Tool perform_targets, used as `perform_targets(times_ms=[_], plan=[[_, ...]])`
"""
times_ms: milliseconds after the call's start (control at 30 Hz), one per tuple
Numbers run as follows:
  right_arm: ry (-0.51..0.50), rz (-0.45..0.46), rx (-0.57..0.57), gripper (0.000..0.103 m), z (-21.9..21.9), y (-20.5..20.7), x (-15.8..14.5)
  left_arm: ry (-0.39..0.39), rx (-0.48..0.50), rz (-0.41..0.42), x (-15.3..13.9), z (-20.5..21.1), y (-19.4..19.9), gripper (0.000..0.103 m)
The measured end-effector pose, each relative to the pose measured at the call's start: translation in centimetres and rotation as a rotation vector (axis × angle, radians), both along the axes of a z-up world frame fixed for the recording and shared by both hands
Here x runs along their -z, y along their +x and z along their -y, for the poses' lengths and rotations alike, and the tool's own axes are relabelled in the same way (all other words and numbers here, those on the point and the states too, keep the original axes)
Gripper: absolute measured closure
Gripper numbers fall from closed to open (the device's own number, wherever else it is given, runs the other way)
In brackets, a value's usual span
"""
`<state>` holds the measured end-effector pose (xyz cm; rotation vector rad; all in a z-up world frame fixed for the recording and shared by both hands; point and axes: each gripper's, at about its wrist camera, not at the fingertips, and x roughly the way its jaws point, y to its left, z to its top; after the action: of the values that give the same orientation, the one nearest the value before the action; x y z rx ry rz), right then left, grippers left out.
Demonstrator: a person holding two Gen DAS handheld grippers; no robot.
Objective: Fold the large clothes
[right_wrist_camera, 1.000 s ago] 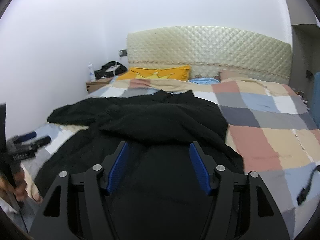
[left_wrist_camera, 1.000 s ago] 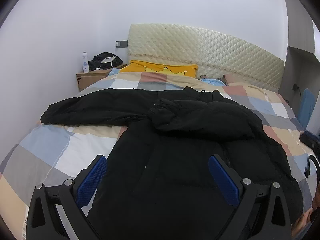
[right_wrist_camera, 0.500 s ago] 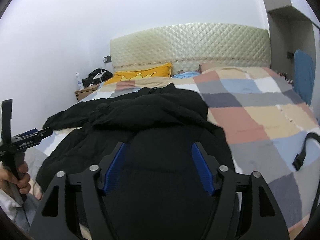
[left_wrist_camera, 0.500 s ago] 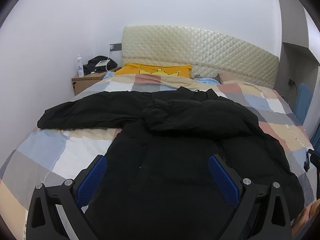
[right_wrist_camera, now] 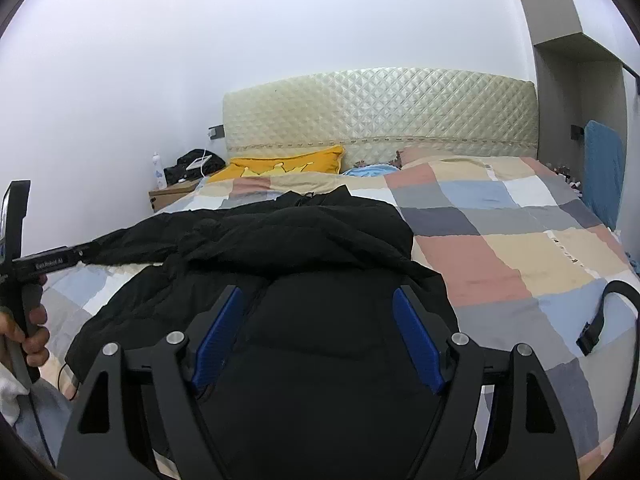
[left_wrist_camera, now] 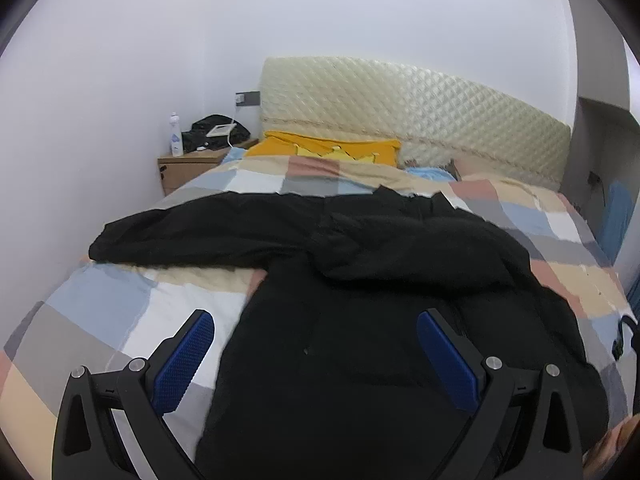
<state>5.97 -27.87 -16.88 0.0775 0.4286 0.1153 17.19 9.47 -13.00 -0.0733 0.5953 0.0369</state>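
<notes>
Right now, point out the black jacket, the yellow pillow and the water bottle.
black jacket (left_wrist_camera: 380, 360), left wrist view, on its body.
yellow pillow (right_wrist_camera: 280, 166), right wrist view, its front.
water bottle (left_wrist_camera: 175, 136), left wrist view, its label.

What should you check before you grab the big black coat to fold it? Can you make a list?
1. Left gripper open and empty: ok, jaws spread wide.
2. Right gripper open and empty: ok.
3. Black coat lying flat on the checked bedspread: ok, nothing sits on it.
4. One sleeve already folded in: ok, the right-hand sleeve lies across the chest.
5. Other sleeve folded in: not ok, it stretches out to the side.
6. Black strap near the bed's edge clear of the coat: ok, it lies apart.
</notes>
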Motion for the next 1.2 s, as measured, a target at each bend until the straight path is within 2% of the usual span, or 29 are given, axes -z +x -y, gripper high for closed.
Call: perform_targets(times_ms=[133, 200, 400, 533, 700, 800, 933, 1033, 1200], plan=[[-0.011, 0.011, 0.023, 0.024, -0.1, -0.1, -0.1, -0.034, 0.008, -0.008, -1.2, -2.4, 1.1, 0.001], [-0.008, 0.012, 0.031, 0.023, -0.1, 0.0, -0.1, -0.084, 0.018, -0.014, -1.7, -4.5, 1.9, 0.001], [-0.027, 0.014, 0.047, 0.022, -0.2, 0.4, 0.1, -0.116, -0.036, -0.079, -1.0, -10.9, 4.5, 0.001], [-0.028, 0.005, 0.048, 0.021, -0.6, 0.9, 0.4, -0.132, -0.066, -0.092, -0.7, -15.1, 5.7, 0.001], [-0.02, -0.001, 0.071, 0.019, -0.9, 1.4, 0.6, -0.185, -0.134, -0.128, 0.8, -22.0, 8.1, 0.001], [0.014, -0.038, 0.092, 0.018, -0.5, 2.2, 1.2, -0.278, -0.205, -0.167, 3.1, -27.2, 9.7, 0.001], [0.012, -0.06, 0.125, 0.018, -0.5, 2.8, 1.5, -0.479, -0.277, -0.206, 7.0, -34.0, 11.4, 0.001], [-0.008, -0.063, 0.133, 0.018, -1.0, 3.0, 1.5, -0.547, -0.303, -0.203, 9.3, -36.7, 12.0, 0.001], [-0.05, -0.088, 0.141, 0.018, -2.5, 4.0, 1.7, -0.758, -0.358, -0.211, 14.1, -40.7, 14.0, 0.001]])
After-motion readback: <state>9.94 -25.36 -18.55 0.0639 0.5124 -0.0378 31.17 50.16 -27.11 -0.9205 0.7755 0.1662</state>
